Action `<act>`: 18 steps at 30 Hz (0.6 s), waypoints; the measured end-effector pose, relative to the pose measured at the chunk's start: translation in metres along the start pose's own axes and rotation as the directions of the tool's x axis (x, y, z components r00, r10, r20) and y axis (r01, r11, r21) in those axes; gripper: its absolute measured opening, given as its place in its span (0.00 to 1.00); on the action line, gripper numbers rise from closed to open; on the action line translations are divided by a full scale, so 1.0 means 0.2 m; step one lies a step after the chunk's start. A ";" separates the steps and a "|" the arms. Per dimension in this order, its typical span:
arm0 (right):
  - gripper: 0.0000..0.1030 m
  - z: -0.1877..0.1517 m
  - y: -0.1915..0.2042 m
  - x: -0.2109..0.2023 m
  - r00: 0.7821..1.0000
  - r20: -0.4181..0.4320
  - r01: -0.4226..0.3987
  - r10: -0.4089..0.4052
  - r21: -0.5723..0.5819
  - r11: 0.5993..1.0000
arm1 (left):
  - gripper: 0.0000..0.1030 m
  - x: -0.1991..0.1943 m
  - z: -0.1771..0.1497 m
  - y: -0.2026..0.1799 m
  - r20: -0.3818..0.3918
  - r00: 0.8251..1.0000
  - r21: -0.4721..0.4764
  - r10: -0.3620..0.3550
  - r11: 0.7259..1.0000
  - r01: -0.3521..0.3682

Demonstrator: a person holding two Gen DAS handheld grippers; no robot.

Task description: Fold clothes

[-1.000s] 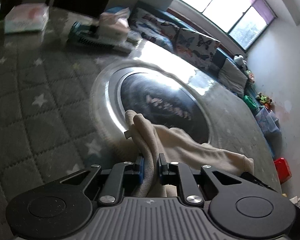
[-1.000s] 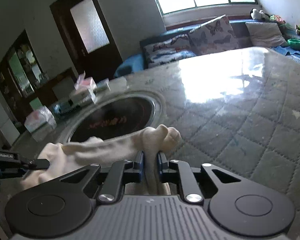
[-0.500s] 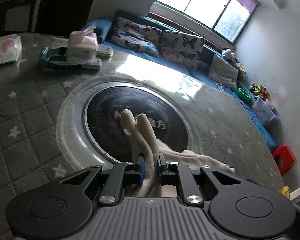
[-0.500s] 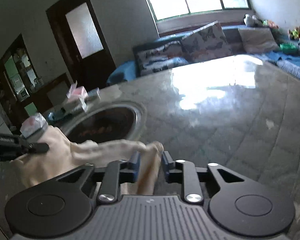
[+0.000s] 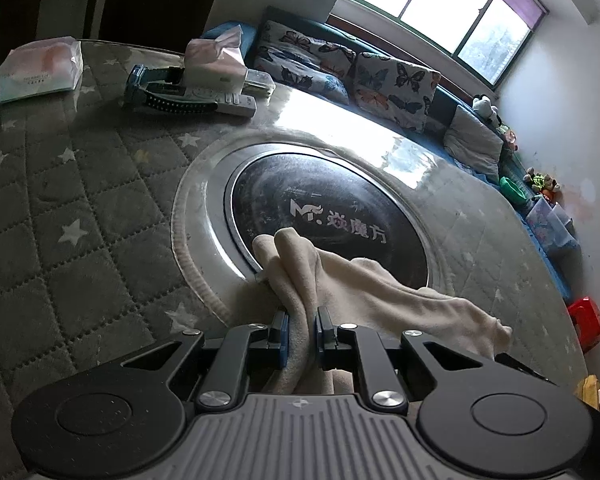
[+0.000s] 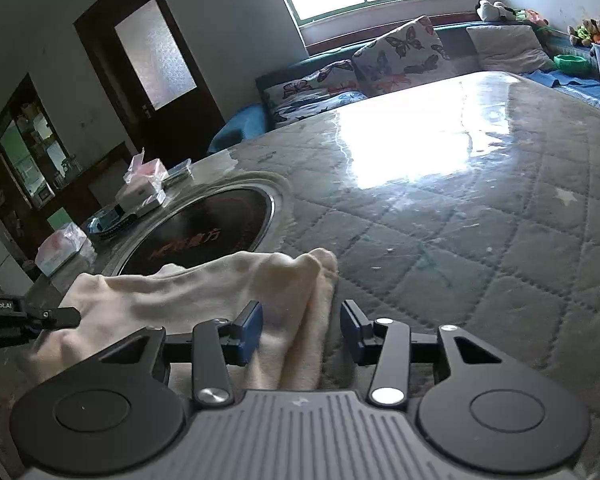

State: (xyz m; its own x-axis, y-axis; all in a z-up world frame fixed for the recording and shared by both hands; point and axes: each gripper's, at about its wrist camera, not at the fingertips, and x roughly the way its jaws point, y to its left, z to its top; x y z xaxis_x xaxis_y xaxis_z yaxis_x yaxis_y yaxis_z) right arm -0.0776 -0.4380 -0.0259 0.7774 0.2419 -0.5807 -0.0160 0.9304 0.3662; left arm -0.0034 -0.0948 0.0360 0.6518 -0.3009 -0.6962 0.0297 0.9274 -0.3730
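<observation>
A cream cloth garment [image 5: 380, 292] lies stretched over the grey quilted table, its edge bunched up. My left gripper [image 5: 300, 330] is shut on one bunched end of the garment. In the right wrist view the same garment [image 6: 204, 292] runs leftward to the left gripper's tip [image 6: 40, 316]. My right gripper [image 6: 300, 332] is open, its jaws wide apart around the other bunched end, which rests loose between them.
A round black inset plate [image 5: 328, 216] with a metal rim sits in the table's middle. Tissue packs [image 5: 40, 68], a tissue box [image 5: 216, 64] and remotes [image 5: 188, 96] lie at the far left. A sofa with butterfly cushions [image 5: 392, 84] stands beyond the table.
My right gripper has opened and let go of the garment's end. Both grippers have come lower toward the table, and the garment now lies flatter.
</observation>
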 end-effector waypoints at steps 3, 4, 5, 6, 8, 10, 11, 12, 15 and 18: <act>0.36 0.00 0.03 0.02 1.000 -0.007 -0.013 0.013 -0.007 1.000 | 0.14 0.01 0.00 0.01 -0.007 1.000 -0.001 0.003 1.000 -0.003; 0.28 0.00 0.03 0.02 1.000 -0.010 -0.018 0.018 -0.006 1.000 | 0.14 0.01 0.00 0.01 -0.009 1.000 -0.003 0.004 1.000 -0.004; 0.22 0.00 0.04 0.03 1.000 -0.014 -0.026 0.026 -0.001 1.000 | 0.14 0.01 0.00 0.01 -0.011 1.000 -0.005 0.005 1.000 -0.005; 0.19 0.00 0.04 0.02 1.000 -0.010 -0.029 0.029 0.001 1.000 | 0.14 0.01 0.00 0.01 -0.011 1.000 -0.005 0.006 1.000 -0.006; 0.11 0.00 0.05 0.01 0.999 -0.002 -0.035 0.035 0.006 0.999 | 0.14 -0.01 0.00 0.00 -0.007 1.000 0.004 0.003 1.000 -0.003; 0.09 0.01 0.06 -0.02 0.999 0.022 -0.049 0.048 0.015 0.999 | 0.13 -0.03 0.01 -0.03 0.004 1.000 0.019 -0.009 1.000 0.009; 0.09 0.02 0.06 -0.04 0.998 0.038 -0.055 0.054 0.015 0.998 | 0.13 -0.05 0.02 -0.05 0.011 1.000 0.028 -0.017 0.999 0.017; 0.08 0.03 0.06 -0.06 0.997 0.054 -0.063 0.062 0.013 0.998 | 0.13 -0.06 0.03 -0.08 0.017 1.000 0.039 -0.026 0.999 0.026; 0.08 0.07 0.07 -0.14 0.992 0.104 -0.073 0.072 -0.001 0.997 | 0.13 -0.08 0.06 -0.18 0.032 0.998 0.079 -0.053 0.996 0.050; 0.08 0.11 0.06 -0.22 0.988 0.147 -0.054 0.056 -0.020 0.998 | 0.13 -0.10 0.07 -0.30 0.044 0.996 0.122 -0.077 0.990 0.071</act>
State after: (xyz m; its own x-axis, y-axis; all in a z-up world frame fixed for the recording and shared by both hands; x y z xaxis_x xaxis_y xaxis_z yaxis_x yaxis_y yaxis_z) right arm -0.0969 -0.4432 0.0204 0.8593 0.2505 -0.4460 -0.0704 0.9215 0.3819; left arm -0.0062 -0.1409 0.0806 0.6803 -0.3612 -0.6378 0.1683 0.9239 -0.3436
